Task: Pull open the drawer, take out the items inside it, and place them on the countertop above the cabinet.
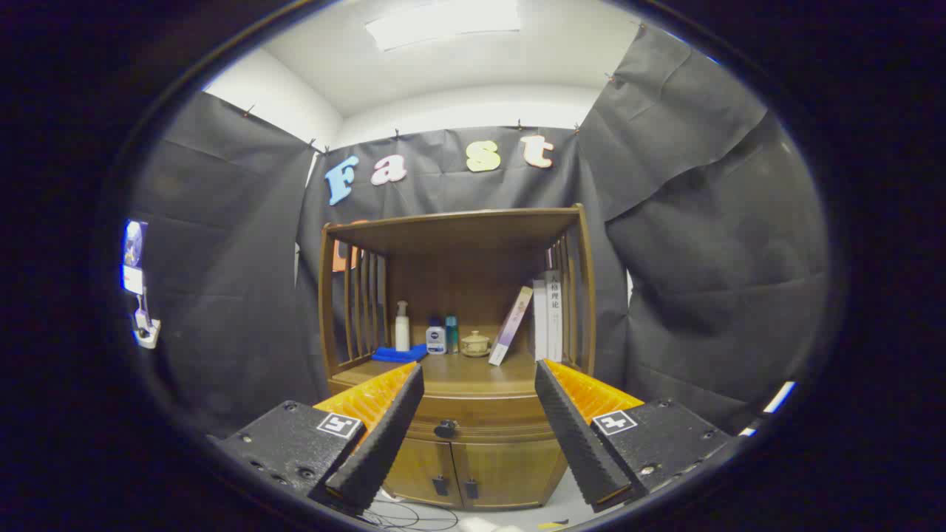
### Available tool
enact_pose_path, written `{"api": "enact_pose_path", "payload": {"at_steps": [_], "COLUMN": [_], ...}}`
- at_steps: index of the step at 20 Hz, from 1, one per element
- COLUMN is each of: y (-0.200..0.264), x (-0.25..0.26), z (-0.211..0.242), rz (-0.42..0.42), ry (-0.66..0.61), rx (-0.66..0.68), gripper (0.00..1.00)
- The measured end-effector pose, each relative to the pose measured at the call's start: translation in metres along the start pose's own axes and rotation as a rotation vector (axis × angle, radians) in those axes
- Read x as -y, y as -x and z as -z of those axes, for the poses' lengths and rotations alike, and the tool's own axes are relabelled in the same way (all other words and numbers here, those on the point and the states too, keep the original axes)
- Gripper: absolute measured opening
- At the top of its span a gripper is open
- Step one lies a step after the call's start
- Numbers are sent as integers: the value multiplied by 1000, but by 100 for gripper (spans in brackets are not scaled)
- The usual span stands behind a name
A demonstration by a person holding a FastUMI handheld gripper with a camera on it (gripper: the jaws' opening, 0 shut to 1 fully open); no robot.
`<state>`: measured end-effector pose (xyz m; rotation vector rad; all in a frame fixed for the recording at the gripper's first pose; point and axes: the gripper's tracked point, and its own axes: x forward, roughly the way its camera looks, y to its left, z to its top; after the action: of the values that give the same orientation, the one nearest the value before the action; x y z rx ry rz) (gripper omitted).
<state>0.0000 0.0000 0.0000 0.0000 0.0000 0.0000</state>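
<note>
Two fingers of the gripper (479,373) spread wide, grasping nothing, with the closed drawer's knob (446,428) between them, farther off

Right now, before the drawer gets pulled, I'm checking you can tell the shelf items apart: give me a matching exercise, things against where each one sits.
Things
1. white pump bottle
2. blue cloth
3. small lidded pot
4. drawer knob

Places
A. leftmost on the countertop, lying flat
B. between the open gripper fingers, on the shut drawer
C. standing just behind the cloth
D. just left of the leaning book

Pairs: 1-C, 2-A, 3-D, 4-B
</note>
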Motion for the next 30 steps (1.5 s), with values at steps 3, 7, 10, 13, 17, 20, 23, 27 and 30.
{"api": "enact_pose_path", "payload": {"at_steps": [3,7,10,13,17,20,23,27,30], "y": [0,-1,-2,-2,-9,-21,-37,-67,-96], "x": [3,1,-1,-3,-3,-10,-12,-14,-18], "z": [-2,2,4,5,14,29,52,98,140], "rz": [13,12,11,10,17,1,1,11,13], "ry": [-4,-8,-2,2,14,17,25,32,18], "rx": [3,-7,-13,-16,-22,-38,-54,-100,-159], "gripper": [99,99,99,99,99,99,99,99,99]}}
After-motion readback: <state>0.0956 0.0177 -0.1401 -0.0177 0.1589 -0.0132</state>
